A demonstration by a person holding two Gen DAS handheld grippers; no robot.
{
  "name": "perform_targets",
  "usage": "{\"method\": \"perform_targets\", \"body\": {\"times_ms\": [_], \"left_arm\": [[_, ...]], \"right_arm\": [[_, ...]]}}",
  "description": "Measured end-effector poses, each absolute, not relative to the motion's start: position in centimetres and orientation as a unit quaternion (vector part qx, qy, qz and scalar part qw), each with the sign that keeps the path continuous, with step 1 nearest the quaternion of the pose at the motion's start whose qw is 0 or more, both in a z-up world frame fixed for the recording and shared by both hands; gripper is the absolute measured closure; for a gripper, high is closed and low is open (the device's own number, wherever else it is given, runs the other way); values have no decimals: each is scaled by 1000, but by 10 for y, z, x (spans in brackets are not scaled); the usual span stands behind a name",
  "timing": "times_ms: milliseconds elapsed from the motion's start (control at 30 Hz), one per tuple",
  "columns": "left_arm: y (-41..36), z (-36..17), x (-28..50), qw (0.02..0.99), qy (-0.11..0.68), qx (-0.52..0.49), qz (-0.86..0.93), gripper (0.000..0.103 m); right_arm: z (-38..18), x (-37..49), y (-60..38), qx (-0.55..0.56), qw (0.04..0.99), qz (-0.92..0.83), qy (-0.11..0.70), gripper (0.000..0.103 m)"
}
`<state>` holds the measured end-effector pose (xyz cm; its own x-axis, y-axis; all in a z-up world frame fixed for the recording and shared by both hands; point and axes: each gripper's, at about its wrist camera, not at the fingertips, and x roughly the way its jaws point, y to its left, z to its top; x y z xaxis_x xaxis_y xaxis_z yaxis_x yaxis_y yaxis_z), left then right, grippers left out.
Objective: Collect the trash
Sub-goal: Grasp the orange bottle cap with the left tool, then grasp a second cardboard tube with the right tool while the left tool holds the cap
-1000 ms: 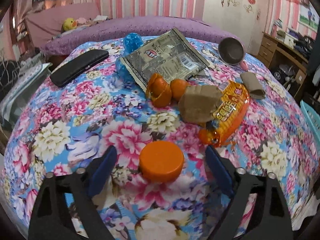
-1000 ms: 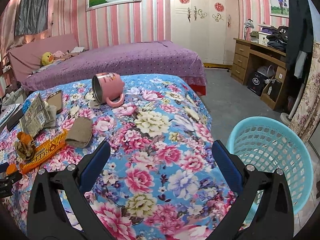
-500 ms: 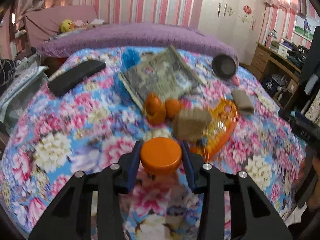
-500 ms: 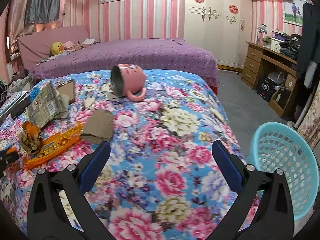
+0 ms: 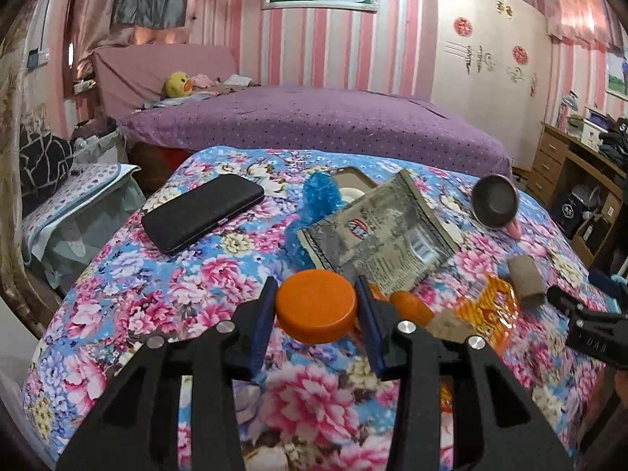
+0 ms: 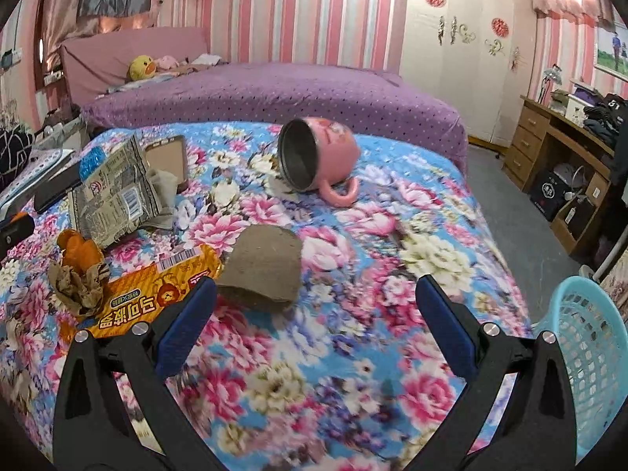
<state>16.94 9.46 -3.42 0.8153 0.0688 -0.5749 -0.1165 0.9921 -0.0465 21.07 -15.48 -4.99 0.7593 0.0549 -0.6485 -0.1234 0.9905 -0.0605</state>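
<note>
My left gripper (image 5: 316,306) is shut on a round orange lid (image 5: 316,312) and holds it above the floral table cover (image 5: 157,294). Behind it lie a grey-green snack bag (image 5: 376,235), orange peel (image 5: 412,308), a crumpled brown paper (image 5: 447,325), an orange wrapper (image 5: 486,308) and a flattened cardboard roll (image 5: 526,280). My right gripper (image 6: 314,310) stands open just above the table, with the cardboard roll (image 6: 261,271) right beyond its left finger. The orange wrapper (image 6: 153,294), brown paper (image 6: 78,280), peel (image 6: 78,251) and snack bag (image 6: 114,192) lie to its left.
A pink mug (image 6: 318,153) lies on its side at the far end. A black wallet (image 5: 202,212), a blue plastic wad (image 5: 320,196) and a phone case (image 6: 167,159) rest on the table. A light blue basket (image 6: 588,353) stands on the floor at the right. A purple bed (image 5: 314,125) lies behind.
My left gripper closed on the orange lid and lifted it off the table. My right gripper moved left along the table toward the cardboard roll, still open.
</note>
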Motion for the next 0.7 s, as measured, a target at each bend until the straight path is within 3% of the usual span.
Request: {"method": "perform_targets", "body": {"times_ms": [200, 400, 467, 700], "left_arm": [[94, -38, 177, 947, 312, -57, 45, 63], [81, -37, 178, 947, 314, -56, 30, 63], [78, -38, 179, 947, 315, -51, 28, 63], [77, -36, 175, 949, 312, -48, 26, 63]], "right_arm": [[-57, 233, -144, -32, 929, 52, 364, 18], [-69, 247, -133, -27, 915, 74, 395, 39], [-69, 247, -130, -29, 913, 92, 397, 52], [-58, 235, -140, -13, 924, 97, 371, 55]]}}
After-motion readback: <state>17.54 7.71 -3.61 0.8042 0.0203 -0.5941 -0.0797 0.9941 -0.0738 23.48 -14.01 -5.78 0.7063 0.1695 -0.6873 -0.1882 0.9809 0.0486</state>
